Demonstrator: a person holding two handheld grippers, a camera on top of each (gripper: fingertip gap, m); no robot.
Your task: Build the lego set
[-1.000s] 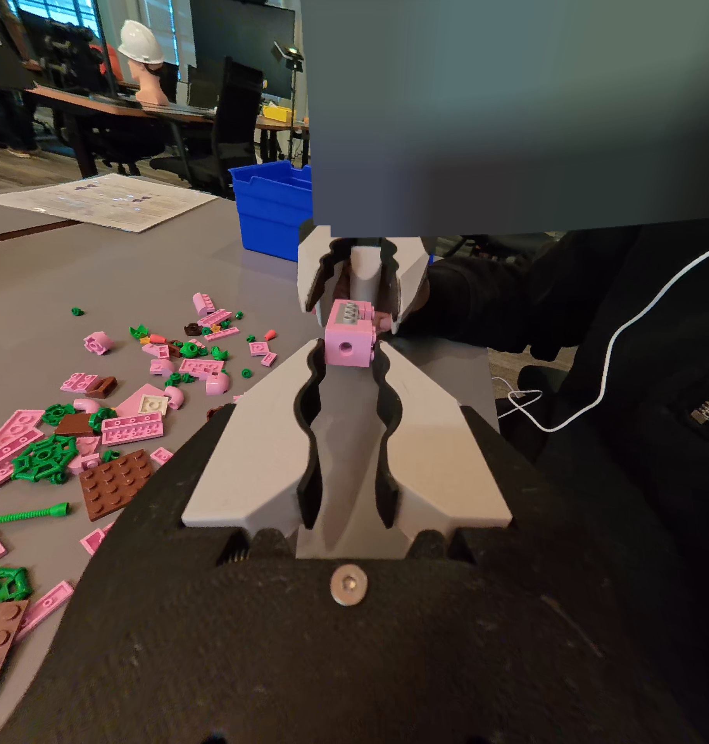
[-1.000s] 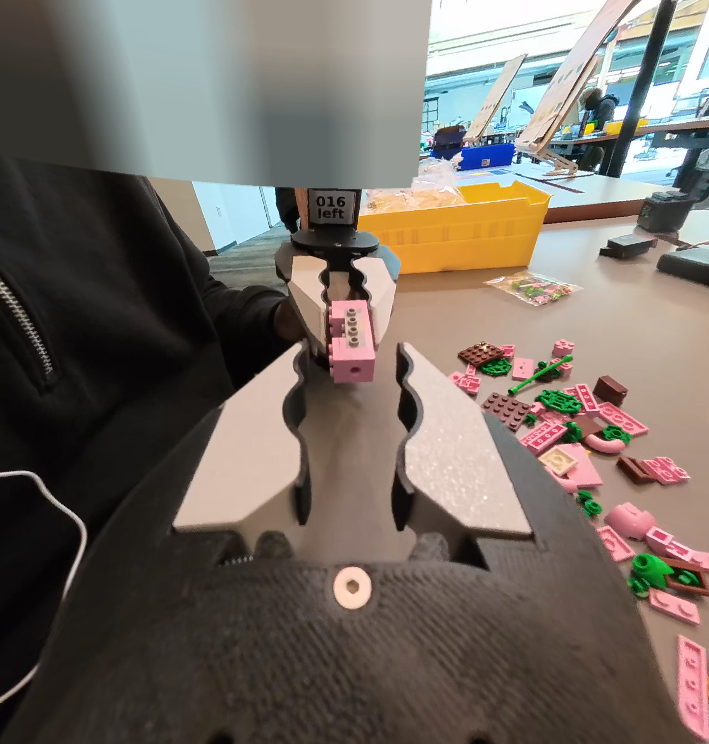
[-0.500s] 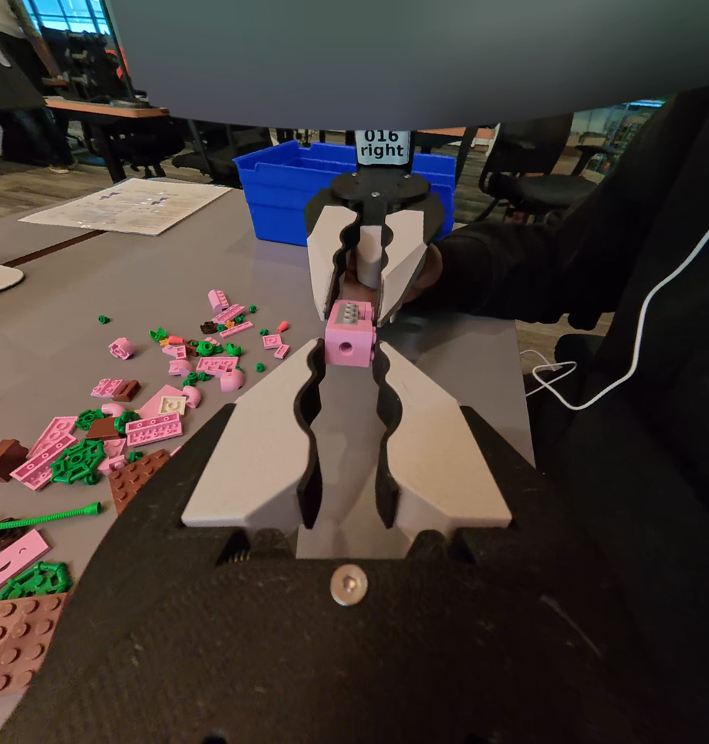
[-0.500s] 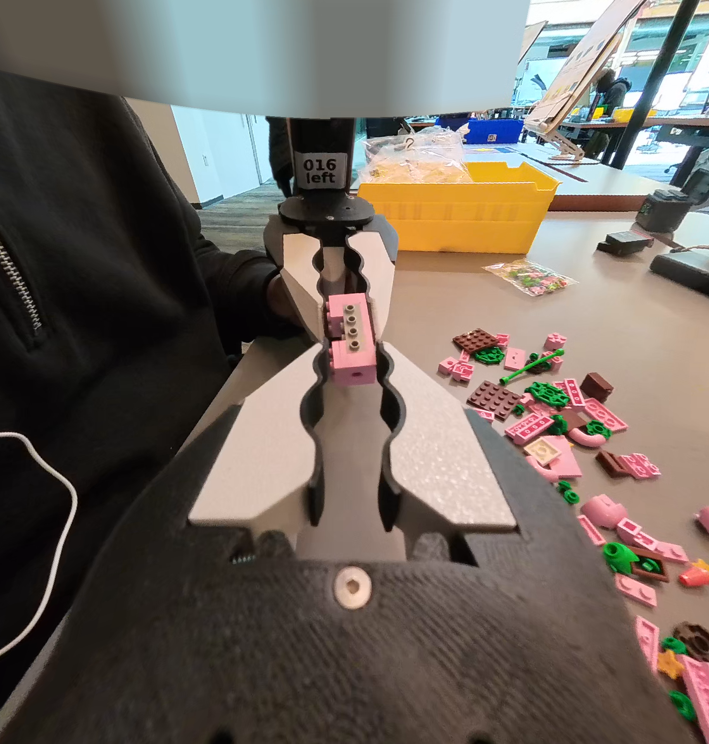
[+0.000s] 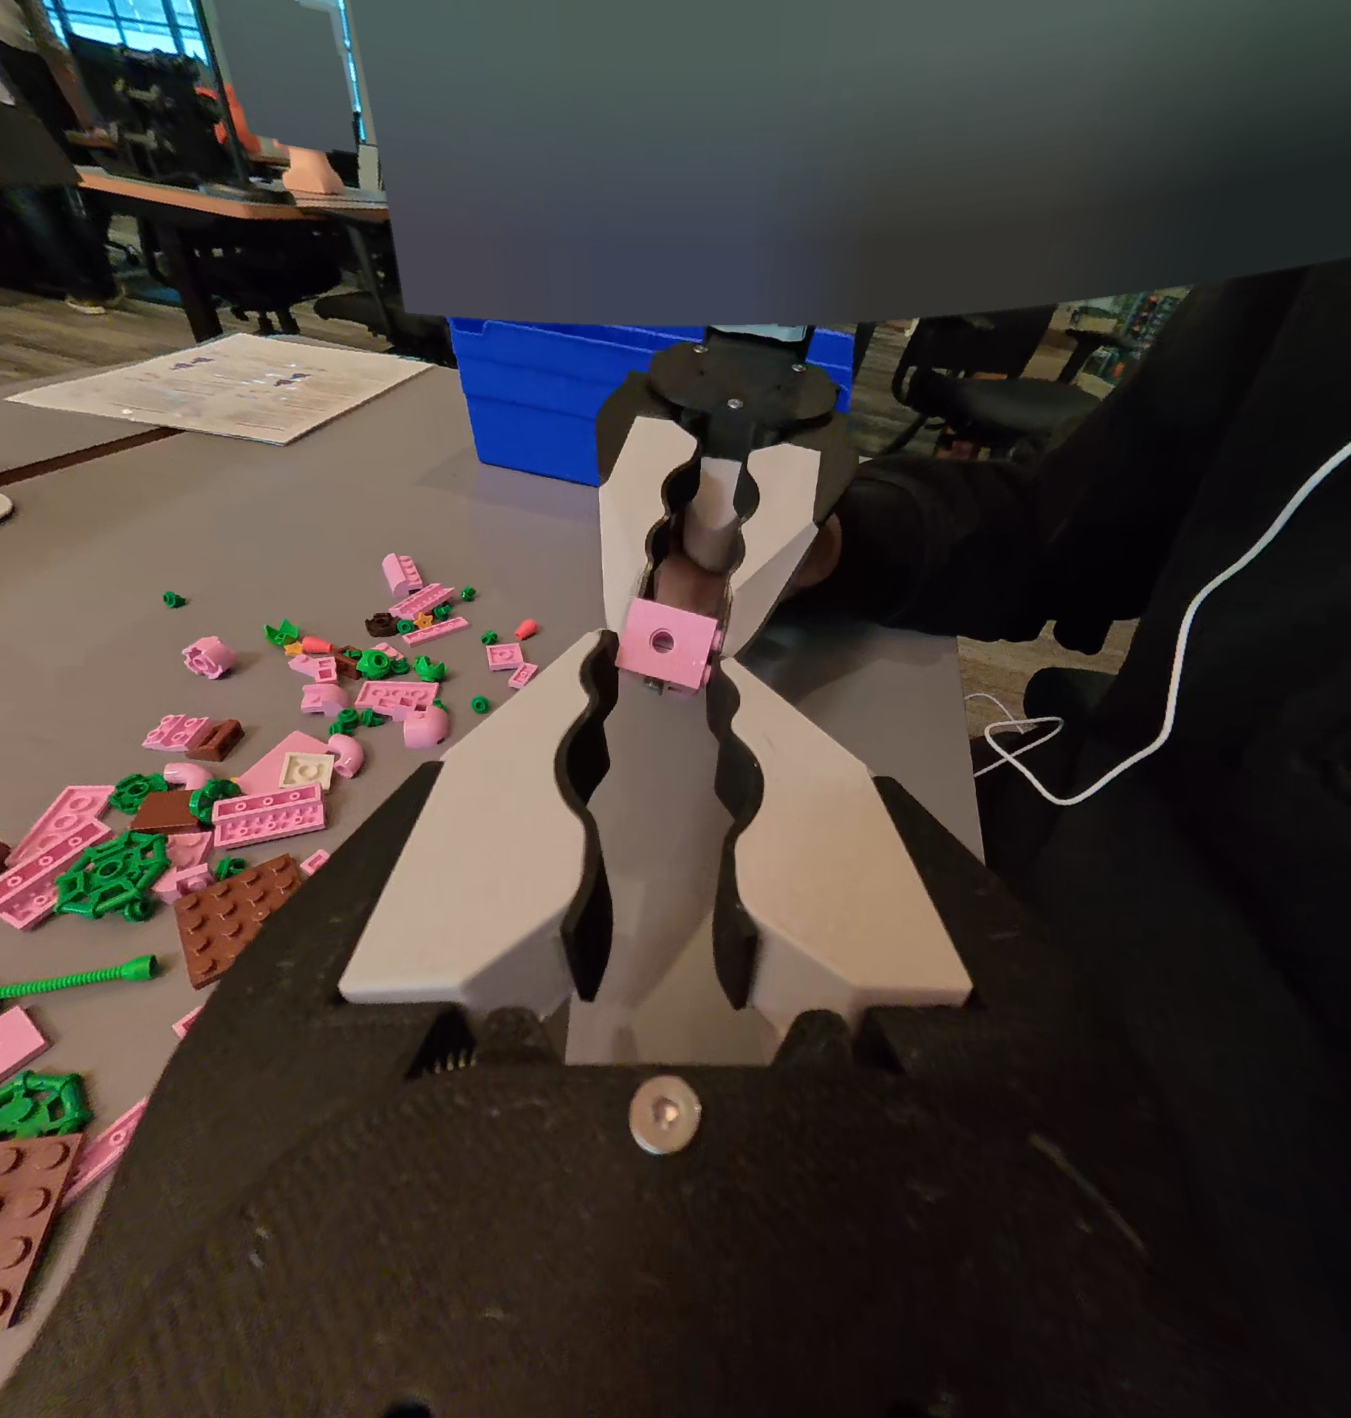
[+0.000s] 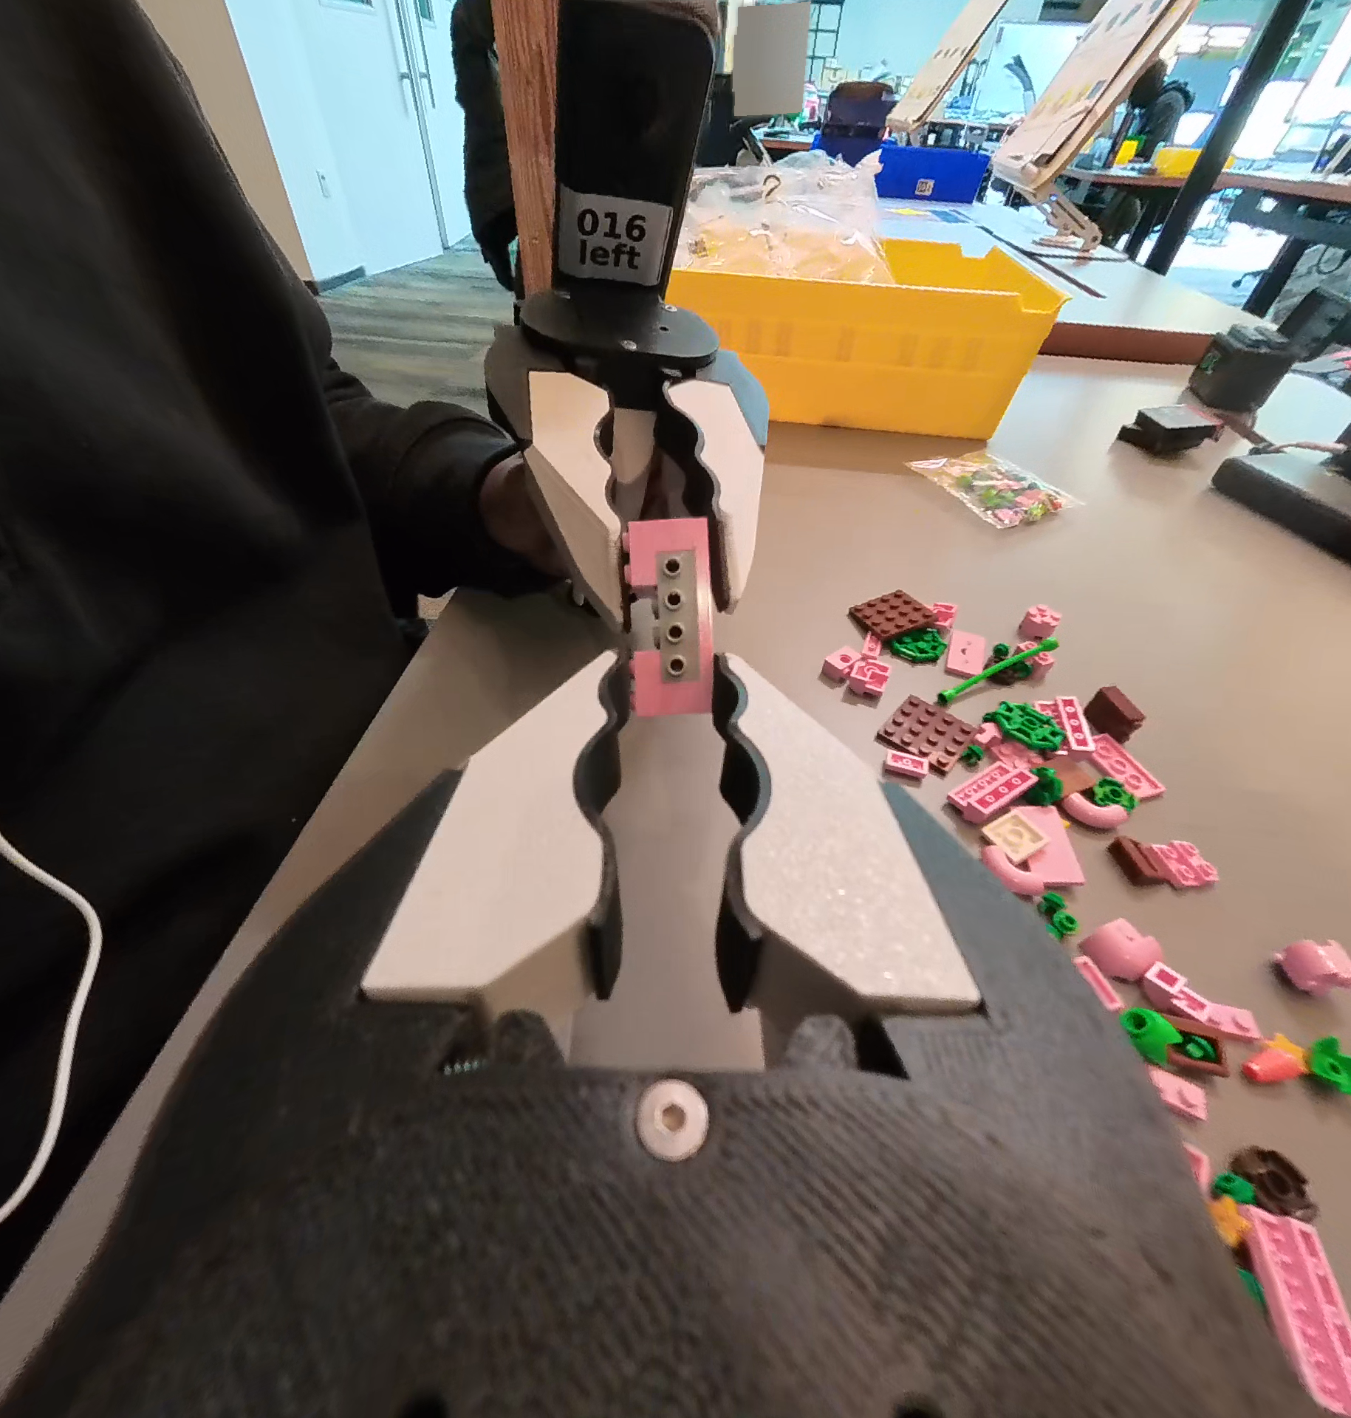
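Observation:
A small pink lego assembly (image 5: 664,644) with a grey studded strip (image 6: 673,614) is held in the air between both grippers, above the table's near edge. My left gripper (image 5: 660,654) is shut on one end of it. My right gripper (image 6: 668,675) is shut on the other end. The two grippers face each other tip to tip. The right gripper (image 5: 676,606) shows from the front in the left wrist view, and the left gripper (image 6: 672,591) shows the same way in the right wrist view. Loose pink, green and brown pieces (image 5: 265,813) lie on the grey table (image 5: 288,522).
A blue bin (image 5: 534,399) and a paper sheet (image 5: 227,384) stand at the table's far side in the left wrist view. A yellow bin (image 6: 871,345) and a clear bag of pieces (image 6: 990,487) show in the right wrist view. A person in a black jacket (image 6: 119,384) sits close by. The tips of both grippers are at nearly the same place.
My right gripper was open around the assembly one second ago and has shut on it. Both grippers have tilted, turning the assembly, and the left wrist view now shows its holed side.

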